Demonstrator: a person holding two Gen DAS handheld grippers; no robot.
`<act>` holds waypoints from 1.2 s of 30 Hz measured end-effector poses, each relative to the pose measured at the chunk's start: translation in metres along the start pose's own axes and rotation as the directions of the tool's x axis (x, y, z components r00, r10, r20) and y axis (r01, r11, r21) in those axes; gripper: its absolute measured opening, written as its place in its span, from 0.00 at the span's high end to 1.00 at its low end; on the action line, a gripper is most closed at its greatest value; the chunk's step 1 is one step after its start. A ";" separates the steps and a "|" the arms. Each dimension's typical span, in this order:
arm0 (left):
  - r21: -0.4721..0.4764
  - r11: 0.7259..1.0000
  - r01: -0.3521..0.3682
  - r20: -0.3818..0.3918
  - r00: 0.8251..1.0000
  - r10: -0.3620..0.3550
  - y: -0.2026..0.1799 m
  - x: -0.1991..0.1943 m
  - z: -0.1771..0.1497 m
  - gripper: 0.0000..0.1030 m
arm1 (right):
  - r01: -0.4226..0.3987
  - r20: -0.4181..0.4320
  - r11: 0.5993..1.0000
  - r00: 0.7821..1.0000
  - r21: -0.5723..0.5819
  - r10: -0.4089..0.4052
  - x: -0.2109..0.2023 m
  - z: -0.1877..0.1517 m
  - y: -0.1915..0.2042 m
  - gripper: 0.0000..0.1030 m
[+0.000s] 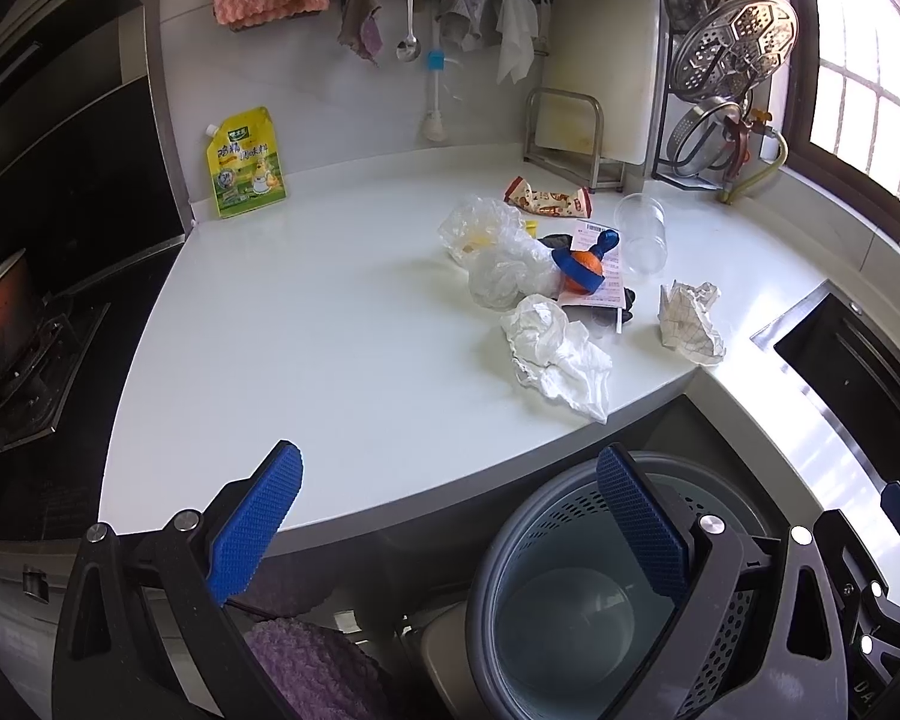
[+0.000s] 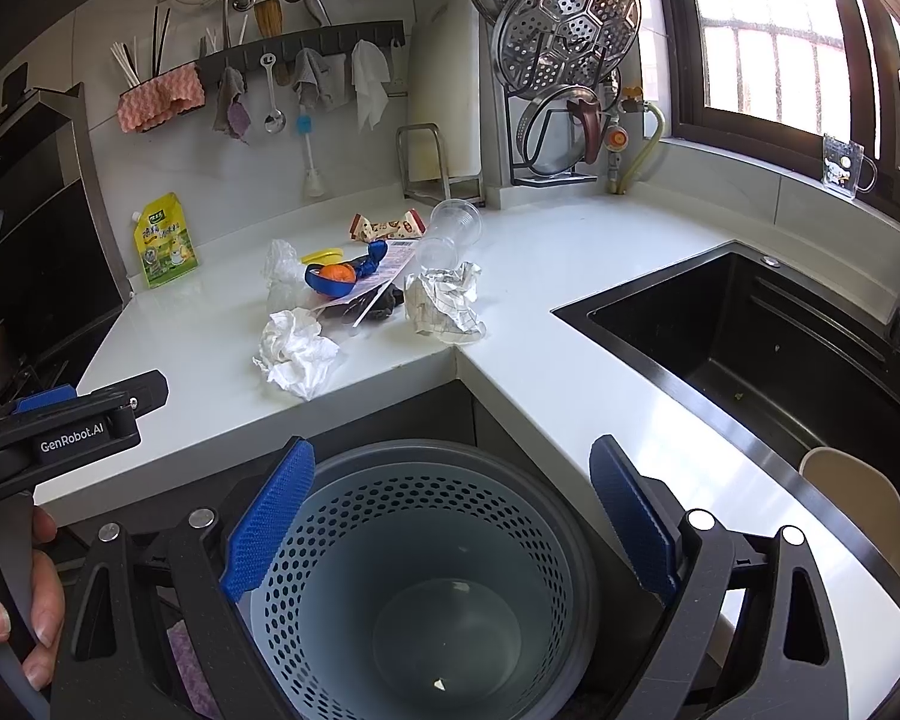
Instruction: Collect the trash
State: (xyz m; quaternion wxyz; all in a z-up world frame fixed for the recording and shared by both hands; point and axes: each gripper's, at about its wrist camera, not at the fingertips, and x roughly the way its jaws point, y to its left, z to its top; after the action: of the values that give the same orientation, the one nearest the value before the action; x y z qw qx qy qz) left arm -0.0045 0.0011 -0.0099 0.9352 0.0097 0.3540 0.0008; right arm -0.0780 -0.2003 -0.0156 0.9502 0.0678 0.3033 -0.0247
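The right tongs (image 2: 450, 516) are nearest, spread wide and holding nothing, above a grey bin (image 2: 438, 588) with a perforated wall that stands on the floor under the edge of the surface (image 2: 210, 330). The bin holds only a few tiny scraps at the bottom. The left tongs (image 1: 450, 516) are also spread and hold nothing; they hang just before the edge of the surface, left of the bin. A hand (image 2: 24, 600) grips the left tool's handle.

The trash lies in one group on the white surface: a crumpled white tissue (image 1: 558, 354) near the edge, a crumpled squared paper (image 1: 690, 318) beside it, clear plastic bags (image 1: 498, 252), a receipt (image 1: 600, 276), an orange thing with blue parts (image 1: 582, 264) on it, a clear plastic cup (image 1: 642, 234) on its side, and a snack wrapper (image 1: 546, 198) behind. A yellow pouch (image 1: 246, 165) stands apart against the wall. A black sink (image 2: 750, 348) is at the right
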 end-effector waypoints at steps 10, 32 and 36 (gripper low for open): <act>0.000 1.000 -0.001 0.004 1.000 0.001 0.001 0.000 0.001 0.06 | -0.001 0.000 1.000 1.000 0.000 0.001 0.000 0.000 0.000 0.14; -0.005 1.000 -0.009 -0.007 1.000 0.009 0.002 0.011 -0.005 0.06 | -0.007 -0.021 1.000 1.000 0.015 0.008 0.014 -0.009 -0.003 0.14; -0.025 1.000 0.007 -0.028 1.000 -0.008 0.006 0.021 -0.009 0.06 | -0.013 -0.036 0.999 0.999 0.033 0.014 0.025 -0.011 -0.010 0.14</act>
State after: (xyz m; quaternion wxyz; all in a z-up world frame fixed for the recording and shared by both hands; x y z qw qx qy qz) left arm 0.0058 0.0072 -0.0306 0.9302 -0.0032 0.3670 0.0020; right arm -0.0647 -0.2085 -0.0397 0.9434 0.0860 0.3195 -0.0221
